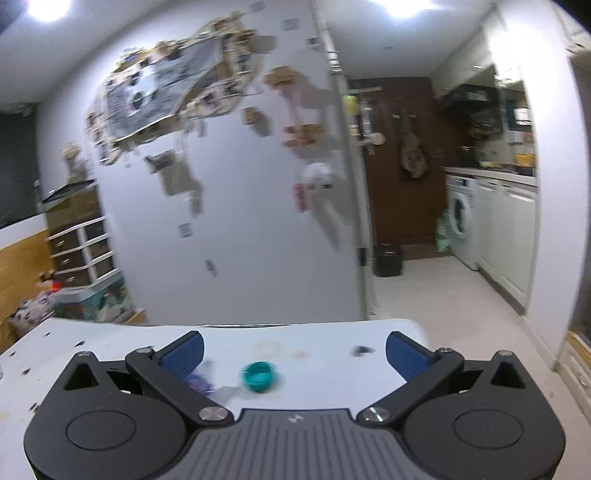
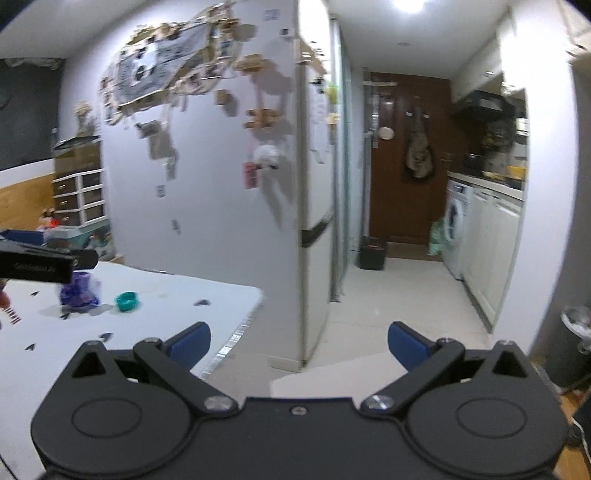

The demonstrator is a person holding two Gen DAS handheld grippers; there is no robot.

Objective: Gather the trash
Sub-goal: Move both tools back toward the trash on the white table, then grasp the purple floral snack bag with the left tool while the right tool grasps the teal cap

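Both tongs hung released w/ nothing gripped: left tongs [image 1: 294, 354] over white surface [image 1: 325, 339] near teal cap [image 1: 259, 376] & purple wrapper [image 2: 77, 290]; right tongs [image 2: 299, 341] past surface's edge.

Cap [image 2: 127, 301] on table [image 2: 166, 295], wrapper [image 2: 77, 290] just left.

Bright ceiling lights [image 1: 406, 7], blurred fisheye views

No text or labels are legible anywhere.
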